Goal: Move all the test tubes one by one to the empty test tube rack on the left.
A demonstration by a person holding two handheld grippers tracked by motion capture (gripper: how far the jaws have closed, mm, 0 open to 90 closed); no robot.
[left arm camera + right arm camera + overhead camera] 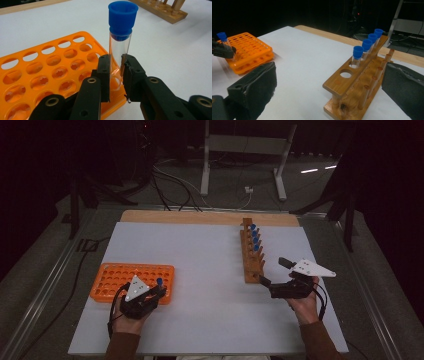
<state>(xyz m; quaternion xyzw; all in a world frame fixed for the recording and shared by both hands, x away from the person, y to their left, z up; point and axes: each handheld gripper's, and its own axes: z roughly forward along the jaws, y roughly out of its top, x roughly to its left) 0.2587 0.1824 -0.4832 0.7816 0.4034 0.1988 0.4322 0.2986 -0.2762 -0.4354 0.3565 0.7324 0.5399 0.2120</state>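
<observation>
My left gripper (116, 72) is shut on a clear test tube with a blue cap (122, 20). The tube stands upright, its lower end at a corner hole of the orange rack (45, 72). In the high view this gripper (150, 296) sits at the rack's (131, 279) near right corner, and the cap (159, 281) shows above it. My right gripper (274, 271) is open, its jaws wide apart beside the near end of the wooden rack (252, 255). Its own view looks between the jaws (329, 92) at the wooden rack (352, 82), which holds several blue-capped tubes (357, 53).
The wooden rack's nearest holes (346, 74) hold nothing. White tabletop (200, 265) lies between the two racks. Beyond the table's wooden far edge (200, 216) are cables and a metal stand on the floor.
</observation>
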